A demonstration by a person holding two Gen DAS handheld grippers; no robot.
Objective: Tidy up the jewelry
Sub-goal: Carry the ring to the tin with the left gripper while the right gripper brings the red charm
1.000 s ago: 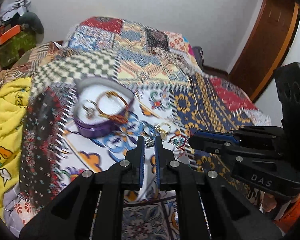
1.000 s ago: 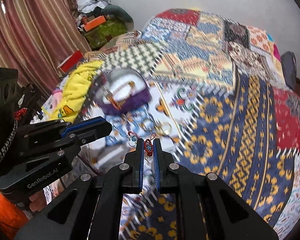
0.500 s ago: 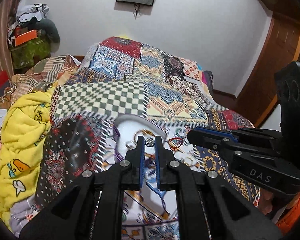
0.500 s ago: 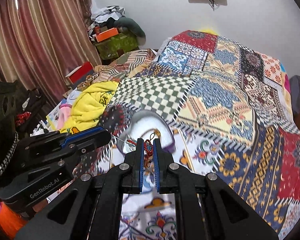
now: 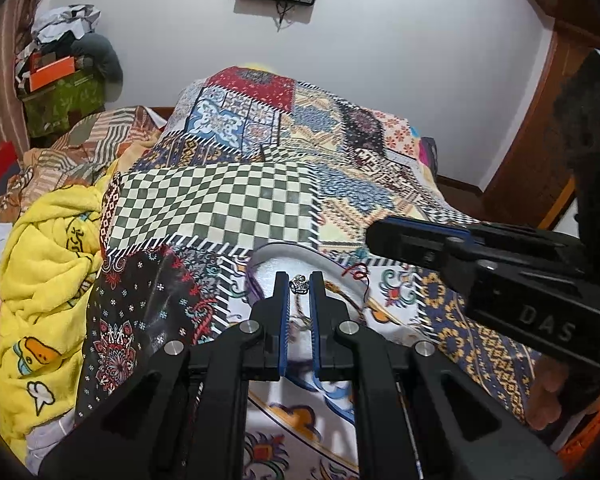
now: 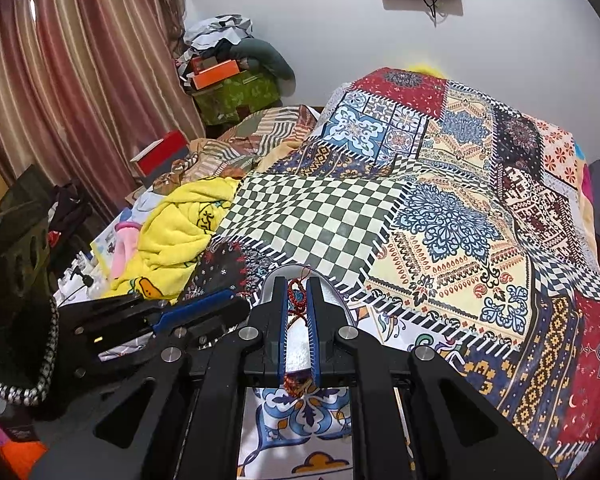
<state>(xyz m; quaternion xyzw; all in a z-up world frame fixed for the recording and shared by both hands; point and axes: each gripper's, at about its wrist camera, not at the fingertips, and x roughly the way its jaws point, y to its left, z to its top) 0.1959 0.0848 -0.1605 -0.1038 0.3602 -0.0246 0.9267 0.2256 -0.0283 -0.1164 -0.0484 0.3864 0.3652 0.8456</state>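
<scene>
A: Left wrist view: left gripper [image 5: 299, 282] has its jaws pinching a small silver metal trinket [image 5: 299, 283] right at the tips. Tip grip makes sense, the piece is tiny.

B: And the heart-shaped purple box with white lining [image 5: 268, 270]?

A: Directly beyond and under the jaws, on the patchwork bedspread [image 5: 220, 204]. Looks like the drop target, so the piece is carried above it.

B: Right side?

A: Right gripper [image 6: 297, 286] has its jaws clamped on a red beaded string [image 6: 294, 292], which runs down the gap between them and hangs out below. From the left camera the right gripper [image 5: 380, 236] sits to the right of the jaws, red thread [image 5: 358, 272] trailing at the box rim.

B: Changes?

A: A second ago the box lay well ahead of both jaws, with a gold bangle visible inside and loose pieces on the cloth. Now both grippers are over the box; the jaws cover most of it. Grips are unchanged.
</scene>
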